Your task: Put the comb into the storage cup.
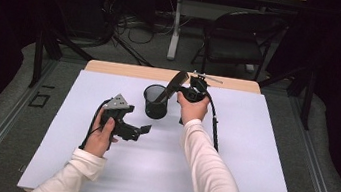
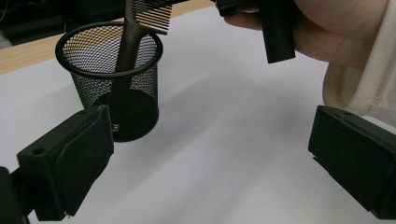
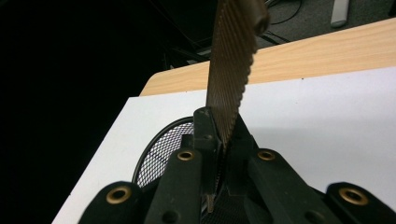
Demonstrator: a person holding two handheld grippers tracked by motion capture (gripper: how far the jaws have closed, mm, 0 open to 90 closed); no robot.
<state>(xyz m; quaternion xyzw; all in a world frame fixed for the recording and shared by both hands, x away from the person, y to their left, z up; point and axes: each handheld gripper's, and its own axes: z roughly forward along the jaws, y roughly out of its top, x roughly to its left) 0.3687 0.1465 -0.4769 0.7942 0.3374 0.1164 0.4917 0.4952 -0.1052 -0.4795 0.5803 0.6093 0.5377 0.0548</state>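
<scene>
A black mesh cup (image 1: 156,102) stands on the white mat (image 1: 251,153) near the table's middle back. A brown comb (image 1: 174,83) leans into it, handle end down inside the cup (image 2: 112,79) and teeth end up. My right gripper (image 1: 183,91) is just right of the cup's rim and shut on the comb (image 3: 232,70) at its toothed part, above the cup (image 3: 159,149). My left gripper (image 1: 139,130) hovers low over the mat in front of the cup, pointed at it. Its fingers (image 2: 70,163) stand wide apart, so the left gripper (image 2: 210,154) is open with nothing in it.
A wooden table edge (image 1: 126,69) borders the mat at the back. Beyond it stand a black folding chair (image 1: 237,39) and a white table leg (image 1: 175,26). The person's right hand (image 2: 327,32) and sleeve hang close to my left gripper's right jaw.
</scene>
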